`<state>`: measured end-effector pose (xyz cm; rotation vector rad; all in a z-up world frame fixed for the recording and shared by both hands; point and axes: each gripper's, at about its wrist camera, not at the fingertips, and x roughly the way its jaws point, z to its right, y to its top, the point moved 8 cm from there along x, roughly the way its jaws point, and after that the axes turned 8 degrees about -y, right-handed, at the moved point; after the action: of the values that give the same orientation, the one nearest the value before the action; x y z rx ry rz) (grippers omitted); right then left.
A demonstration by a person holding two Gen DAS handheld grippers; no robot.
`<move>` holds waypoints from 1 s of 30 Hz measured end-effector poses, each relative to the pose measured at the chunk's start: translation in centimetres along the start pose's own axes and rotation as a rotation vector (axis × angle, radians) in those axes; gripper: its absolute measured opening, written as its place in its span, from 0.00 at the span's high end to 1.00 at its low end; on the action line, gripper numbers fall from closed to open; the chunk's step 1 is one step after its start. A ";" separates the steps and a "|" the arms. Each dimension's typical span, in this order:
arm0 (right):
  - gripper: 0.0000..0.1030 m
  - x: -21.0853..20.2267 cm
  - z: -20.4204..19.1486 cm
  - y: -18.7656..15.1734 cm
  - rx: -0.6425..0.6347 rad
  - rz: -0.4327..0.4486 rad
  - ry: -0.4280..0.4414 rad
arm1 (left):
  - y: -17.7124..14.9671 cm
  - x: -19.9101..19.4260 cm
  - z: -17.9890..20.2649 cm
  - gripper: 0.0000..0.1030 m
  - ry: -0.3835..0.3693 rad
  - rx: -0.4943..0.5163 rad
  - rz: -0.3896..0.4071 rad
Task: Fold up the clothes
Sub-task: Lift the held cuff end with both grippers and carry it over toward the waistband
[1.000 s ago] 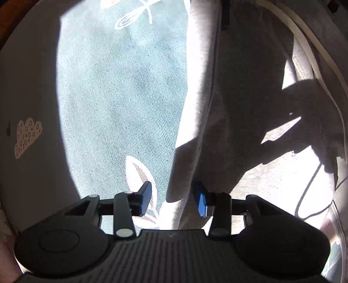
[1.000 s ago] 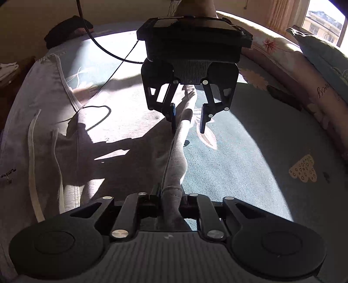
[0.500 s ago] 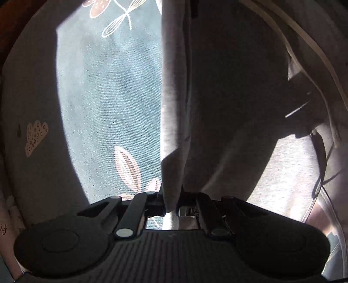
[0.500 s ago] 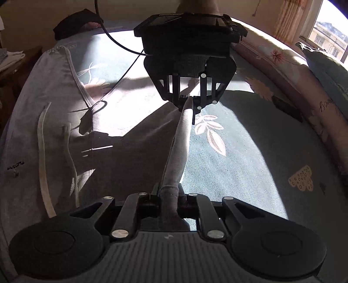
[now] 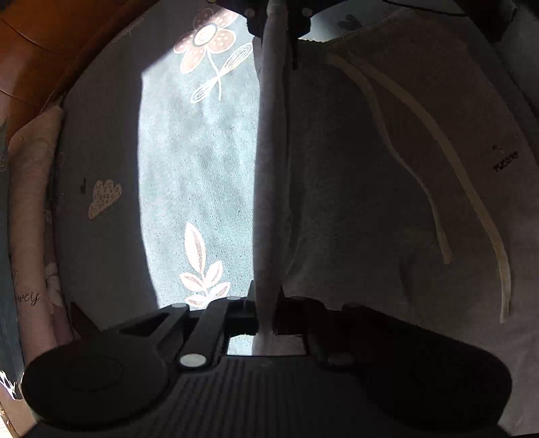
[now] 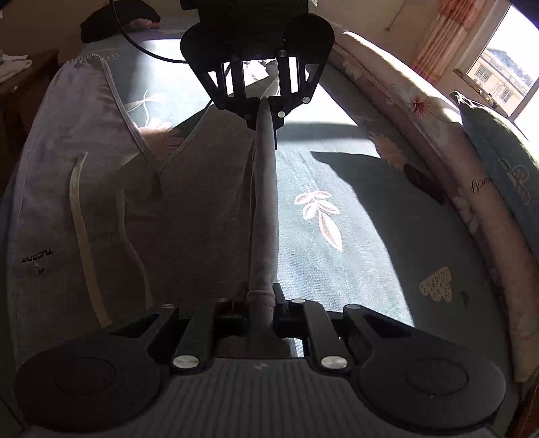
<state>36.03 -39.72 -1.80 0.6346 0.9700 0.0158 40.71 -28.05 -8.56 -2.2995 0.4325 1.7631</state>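
Grey trousers (image 6: 84, 168) with white side stripes lie spread on a bed. One edge of the grey trousers (image 5: 269, 168) is lifted and pulled taut between my two grippers. My left gripper (image 5: 266, 306) is shut on one end of that edge; in the right wrist view the left gripper (image 6: 264, 111) hangs at the far end. My right gripper (image 6: 261, 308) is shut on the near end, where a hem shows; in the left wrist view the right gripper (image 5: 276, 30) is at the top. The rest of the cloth hangs down from the taut edge onto the bed.
The bed sheet (image 6: 353, 236) is teal with leaf and flower prints, partly in sunlight. A rolled floral quilt (image 6: 438, 151) and a pillow (image 6: 498, 151) lie along the right side. A black cable (image 6: 141, 50) runs behind the left gripper. A window (image 6: 505, 77) is at the far right.
My left gripper closed on the trousers' edge and rose with it. Both grippers lifted, and the edge now stretches straight between them above the bed.
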 end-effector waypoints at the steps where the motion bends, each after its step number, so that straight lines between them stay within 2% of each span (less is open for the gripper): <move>1: 0.87 -0.6 -0.6 0.2 -0.009 -0.006 0.002 | -0.1 -0.5 0.7 0.97 -0.003 -0.002 0.009; 4: 0.87 -1.9 -2.5 0.5 -0.053 -0.031 0.005 | 0.3 -1.6 3.2 0.97 -0.032 -0.007 0.039; 8: 0.88 -3.2 -5.2 0.6 -0.105 -0.070 0.023 | 1.0 -2.2 7.0 0.97 -0.087 0.035 0.064; 18: 0.88 -4.4 -13.5 -1.3 -0.258 -0.160 0.116 | 4.0 -2.5 14.3 0.97 -0.220 0.212 0.126; 22: 0.88 -4.0 -15.5 -2.9 -0.341 -0.216 0.087 | 5.8 -2.2 16.2 0.97 -0.250 0.286 0.153; 30: 0.88 -3.4 -17.7 -5.8 -0.391 -0.301 0.036 | 8.4 -1.4 19.3 0.97 -0.283 0.403 0.190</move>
<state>18.91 -36.69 -9.25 0.1270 1.0536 -0.0493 19.96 -29.22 -12.15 -1.7543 0.8826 1.8445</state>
